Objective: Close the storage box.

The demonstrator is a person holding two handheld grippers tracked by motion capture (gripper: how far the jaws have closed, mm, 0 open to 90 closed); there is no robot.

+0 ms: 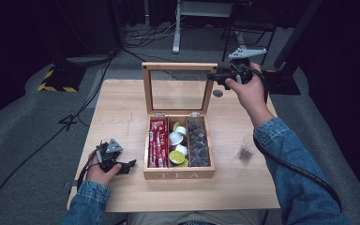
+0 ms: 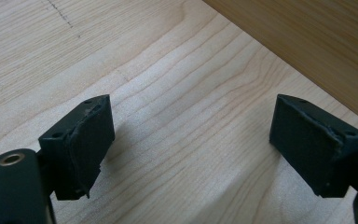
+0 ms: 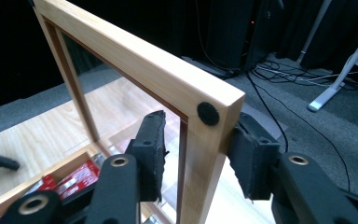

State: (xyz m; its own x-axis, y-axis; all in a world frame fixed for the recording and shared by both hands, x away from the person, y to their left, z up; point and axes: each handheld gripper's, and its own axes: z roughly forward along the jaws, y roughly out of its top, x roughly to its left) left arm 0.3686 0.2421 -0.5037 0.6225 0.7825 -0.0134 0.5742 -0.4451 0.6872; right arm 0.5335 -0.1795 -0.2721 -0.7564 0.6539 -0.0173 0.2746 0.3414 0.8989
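The lid (image 1: 179, 67) of the tea box (image 1: 179, 174) stands upright at the middle of the worktop (image 1: 122, 103), its glass pane facing the person. The right claw (image 3: 196, 156) is clamped on the lid's upper right corner. The left claw (image 2: 191, 149) rests low on the worktop just left of the box, jaws wide apart, holding nothing.

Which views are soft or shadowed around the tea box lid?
High view: table evenly lit, surroundings dark, lid glass glare-free. Right gripper view: lid corner sharp, its jaws close on either side and slightly soft, background dim. Left gripper view: wood grain crisp, soft shadows under open jaws.
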